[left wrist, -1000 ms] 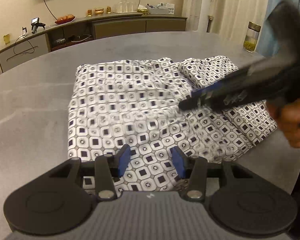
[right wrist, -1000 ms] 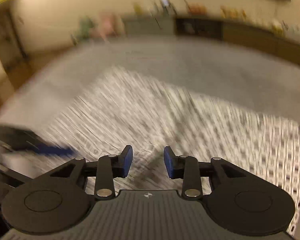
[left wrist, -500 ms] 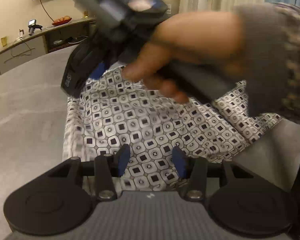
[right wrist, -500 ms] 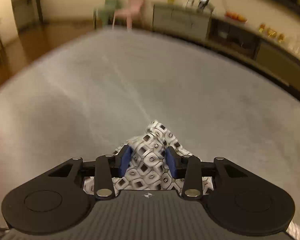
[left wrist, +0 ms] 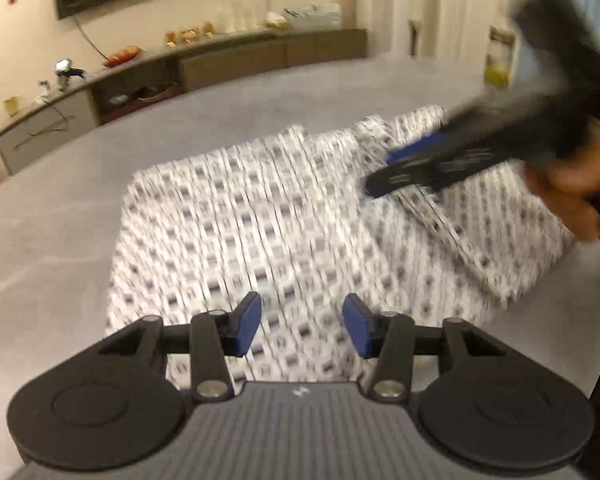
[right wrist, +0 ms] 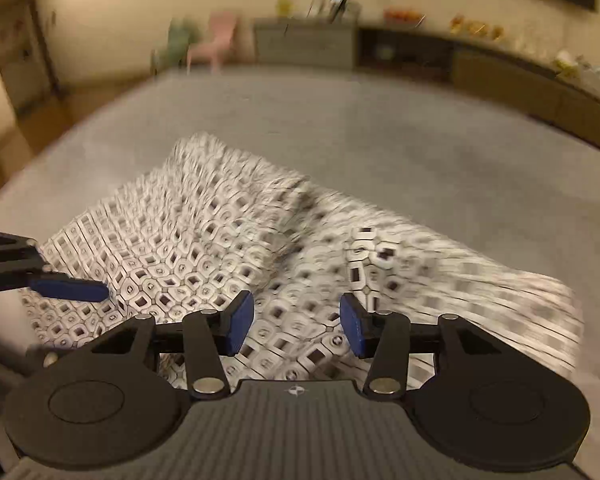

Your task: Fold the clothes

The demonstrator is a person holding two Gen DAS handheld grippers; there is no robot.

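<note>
A white garment with a black-square print (left wrist: pixel 260 220) lies folded on the grey table (left wrist: pixel 52 216), blurred by motion. My left gripper (left wrist: pixel 302 326) hovers open over its near edge, nothing between the blue pads. My right gripper (left wrist: pixel 388 172), held in a hand, hangs over the garment's right part. In the right wrist view the right gripper (right wrist: pixel 296 326) is opening above the cloth (right wrist: pixel 204 240), which lies below the pads and is not pinched. One blue pad of the left gripper (right wrist: pixel 70 290) shows at the left edge.
A long low sideboard (left wrist: pixel 228 60) with small items runs along the far wall. A glass jar (left wrist: pixel 500 56) stands on the table's far right. A pink chair (right wrist: pixel 216 40) is beyond the table. Bare grey tabletop surrounds the garment.
Half a second ago the right gripper was across at the far left corner with cloth between its pads. Now it is back on the right with nothing between them, and the garment lies flat.
</note>
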